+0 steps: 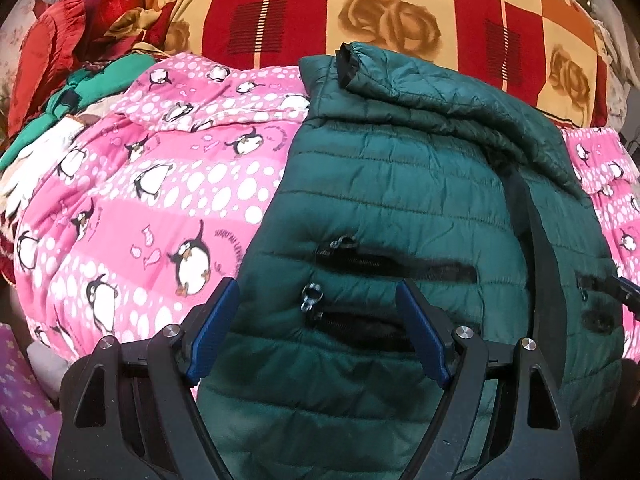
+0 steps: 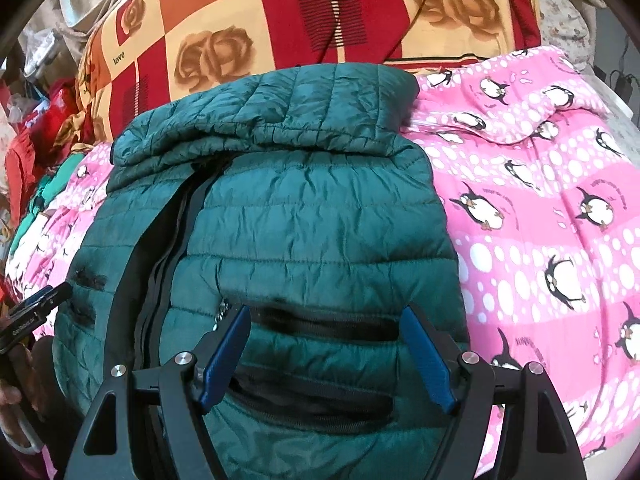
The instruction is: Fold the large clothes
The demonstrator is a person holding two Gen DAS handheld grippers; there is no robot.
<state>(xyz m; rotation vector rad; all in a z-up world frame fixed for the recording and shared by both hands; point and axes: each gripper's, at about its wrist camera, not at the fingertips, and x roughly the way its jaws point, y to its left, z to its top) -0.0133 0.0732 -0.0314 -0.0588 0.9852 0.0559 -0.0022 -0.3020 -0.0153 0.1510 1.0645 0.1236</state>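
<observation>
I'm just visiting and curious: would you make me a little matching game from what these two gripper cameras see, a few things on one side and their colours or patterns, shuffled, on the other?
Things:
1. puffer jacket
2. blanket under the jacket
3. quilt behind the jacket
4. pads of the left gripper

Descriptions:
A. blue
B. red, orange and cream squares with roses
C. dark green, quilted
D. pink with penguins

Pairs: 1-C, 2-D, 3-B, 4-A

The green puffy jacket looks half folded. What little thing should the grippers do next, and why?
Probably lower both open grippers, left and right, and pinch the jacket at its near edge. Its sleeves already lie folded across the top, neither gripper holds anything, and both hover over the pockets.
</observation>
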